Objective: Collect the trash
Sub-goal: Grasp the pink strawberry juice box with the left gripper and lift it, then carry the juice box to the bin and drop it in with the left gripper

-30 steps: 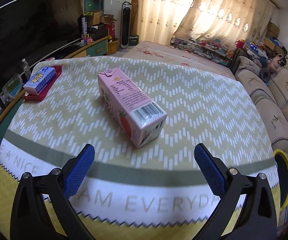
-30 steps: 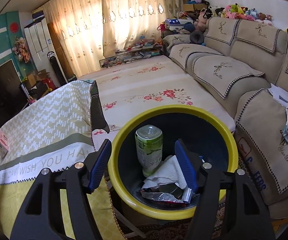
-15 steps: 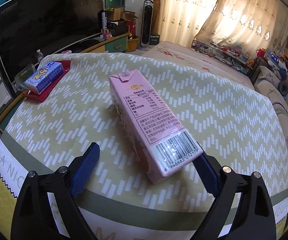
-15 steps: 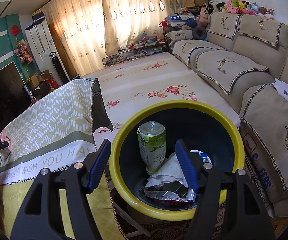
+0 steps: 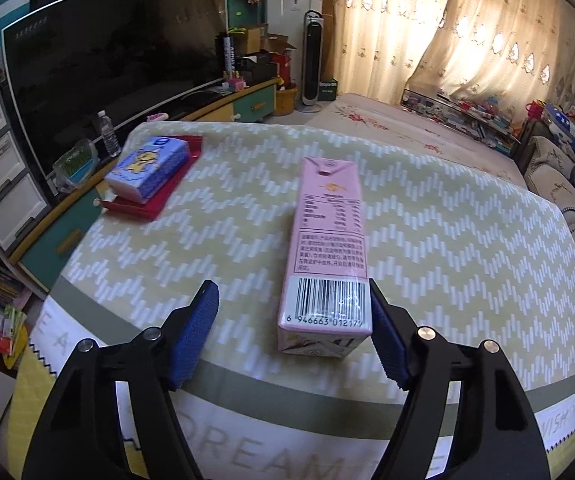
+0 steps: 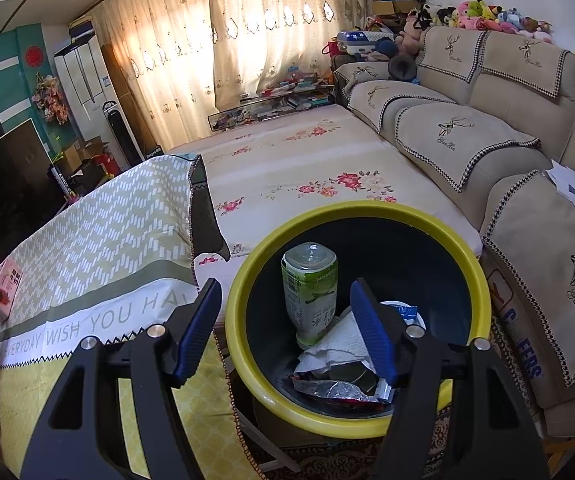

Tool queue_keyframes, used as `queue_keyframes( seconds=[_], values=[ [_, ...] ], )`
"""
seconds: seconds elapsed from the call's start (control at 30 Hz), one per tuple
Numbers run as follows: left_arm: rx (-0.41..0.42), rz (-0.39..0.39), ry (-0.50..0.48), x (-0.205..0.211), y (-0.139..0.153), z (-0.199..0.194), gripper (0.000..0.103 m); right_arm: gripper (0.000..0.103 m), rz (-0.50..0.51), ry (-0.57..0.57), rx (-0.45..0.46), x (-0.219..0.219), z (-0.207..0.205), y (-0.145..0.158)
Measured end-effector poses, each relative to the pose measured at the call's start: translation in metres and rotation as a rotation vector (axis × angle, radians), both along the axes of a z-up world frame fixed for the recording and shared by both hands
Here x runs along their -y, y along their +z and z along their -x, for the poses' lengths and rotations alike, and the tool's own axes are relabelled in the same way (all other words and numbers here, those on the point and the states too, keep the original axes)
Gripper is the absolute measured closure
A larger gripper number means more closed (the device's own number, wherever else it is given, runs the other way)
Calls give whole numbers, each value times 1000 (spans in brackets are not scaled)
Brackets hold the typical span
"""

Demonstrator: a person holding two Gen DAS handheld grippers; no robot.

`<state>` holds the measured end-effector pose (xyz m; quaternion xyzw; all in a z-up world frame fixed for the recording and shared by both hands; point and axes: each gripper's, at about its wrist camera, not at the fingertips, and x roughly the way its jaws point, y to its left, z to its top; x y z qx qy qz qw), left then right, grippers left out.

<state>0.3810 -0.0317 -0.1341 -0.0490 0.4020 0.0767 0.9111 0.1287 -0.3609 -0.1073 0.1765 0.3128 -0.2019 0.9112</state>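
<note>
1. One pink milk carton (image 5: 327,248): a slim cardboard box lying flat on the bench (image 5: 467,248), barcode end nearest the left gripper (image 5: 293,322). It also shows small at the far left of the right wrist view (image 6: 7,292).
2. Bench cover: one woven cloth, pale green with white zigzag dashes, a grey band and printed lettering along the hem.
3. Left gripper: two black arms with ribbed blue pads. Its jaws are closing, the carton's barcode end between them; the right pad (image 5: 385,344) sits against the carton's side, the left pad stands apart.
4. Right gripper (image 6: 285,330): same build, jaws spread and holding nothing, hanging over the bin.
5. One round bin (image 6: 243,292), yellow rim, dark inside, holding one green-labelled bottle (image 6: 309,292), crumpled white paper (image 6: 335,344) and foil wrappers.
6. One blue tissue pack (image 5: 147,168) on one red tray (image 5: 159,204), at the bench's far left corner.
</note>
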Motion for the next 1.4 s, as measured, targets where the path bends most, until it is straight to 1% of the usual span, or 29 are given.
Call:
queue_keyframes(
  seconds=[0.13,0.2,0.23,0.27,0.3,0.33,0.37,0.47,0.53,0.7,0.8,0.97,1.1,1.23,1.4],
  values=[
    [-7,-7,-11,-6,-3,-3,31,39,-1,7,-6,-2,-2,-1],
    [-12,-20,-27,-3,-5,-6,35,39,4,8,-8,-3,-2,-1],
    [-24,-18,-40,-1,-8,-8,38,39,2,8,-6,-3,-2,0],
    [-31,-15,-46,0,-9,-9,45,39,2,7,-6,-3,-2,-1],
    [-40,-11,-53,2,-12,-11,49,39,3,6,-5,-4,-3,0],
    [-47,-6,-60,3,-14,-12,57,39,4,6,-5,-4,-3,0],
    [-46,-5,-64,4,-15,-12,60,39,4,5,-4,-4,-2,0],
    [-20,-19,-78,9,-11,-5,62,39,3,1,-2,-2,-1,1],
    [9,-33,-92,14,-3,3,63,39,4,-1,0,-1,1,1],
    [86,-52,-163,30,27,35,63,39,4,0,14,0,8,5],
    [122,-50,-230,46,46,61,63,39,7,-2,24,0,14,9],
    [158,-33,-376,87,72,108,63,39,10,-18,50,6,32,16],
    [164,0,-491,128,84,134,63,39,13,-34,70,13,47,22],
    [163,25,-631,183,90,157,63,39,25,-59,85,24,65,27],
    [118,50,-805,261,86,172,63,39,38,-127,104,49,98,33]
  ],
)
